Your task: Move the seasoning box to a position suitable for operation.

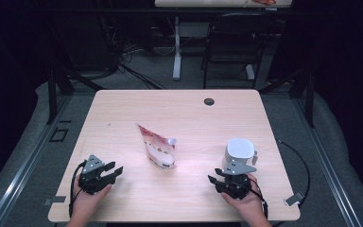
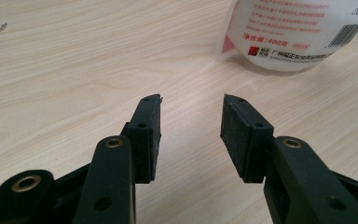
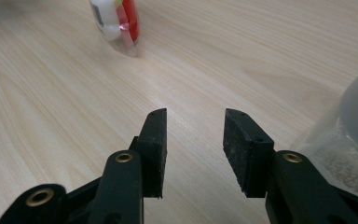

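A red and white refill pouch with a white spout lies flat near the middle of the wooden table. Its printed base shows at the upper right of the left gripper view, its end at the upper left of the right gripper view. A white cup-like container stands at the right, and its pale wall fills the right edge of the right gripper view. My left gripper rests open at the front left. My right gripper rests open just in front of the container. Nothing lies between either pair of jaws.
A round cable hole sits near the table's far edge. Behind the table stand a black chair and a white desk leg. Black cables trail off the table's right side.
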Tool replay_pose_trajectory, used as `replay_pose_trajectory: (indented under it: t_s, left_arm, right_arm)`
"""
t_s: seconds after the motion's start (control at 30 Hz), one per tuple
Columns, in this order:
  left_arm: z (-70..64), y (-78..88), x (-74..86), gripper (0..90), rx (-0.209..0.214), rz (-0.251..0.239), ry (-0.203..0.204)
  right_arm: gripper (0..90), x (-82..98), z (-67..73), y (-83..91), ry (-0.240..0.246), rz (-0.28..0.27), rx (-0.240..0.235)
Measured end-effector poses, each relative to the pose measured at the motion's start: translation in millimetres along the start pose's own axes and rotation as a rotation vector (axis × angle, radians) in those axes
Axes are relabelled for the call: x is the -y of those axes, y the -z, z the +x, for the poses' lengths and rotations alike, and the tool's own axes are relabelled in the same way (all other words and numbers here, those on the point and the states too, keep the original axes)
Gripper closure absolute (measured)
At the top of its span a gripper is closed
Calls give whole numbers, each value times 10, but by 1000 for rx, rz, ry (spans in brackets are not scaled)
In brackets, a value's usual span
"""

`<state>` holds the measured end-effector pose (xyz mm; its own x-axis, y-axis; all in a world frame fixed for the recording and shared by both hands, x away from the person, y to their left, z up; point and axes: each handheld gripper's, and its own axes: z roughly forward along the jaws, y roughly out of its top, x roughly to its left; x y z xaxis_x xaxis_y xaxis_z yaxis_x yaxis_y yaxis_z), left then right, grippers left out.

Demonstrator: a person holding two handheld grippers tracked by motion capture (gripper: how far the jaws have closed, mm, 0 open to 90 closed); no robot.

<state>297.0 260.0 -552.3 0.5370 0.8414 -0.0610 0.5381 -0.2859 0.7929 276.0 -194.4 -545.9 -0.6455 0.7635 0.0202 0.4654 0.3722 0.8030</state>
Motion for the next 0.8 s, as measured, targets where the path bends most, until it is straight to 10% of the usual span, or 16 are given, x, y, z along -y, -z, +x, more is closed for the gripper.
replay_pose_trajectory:
  t_s: [0.8]
  left_arm:
    - [-44, 26, 37, 592, 52, -2, 13]
  right_arm:
    - [640, -83, -26, 95, 15, -73, 49]
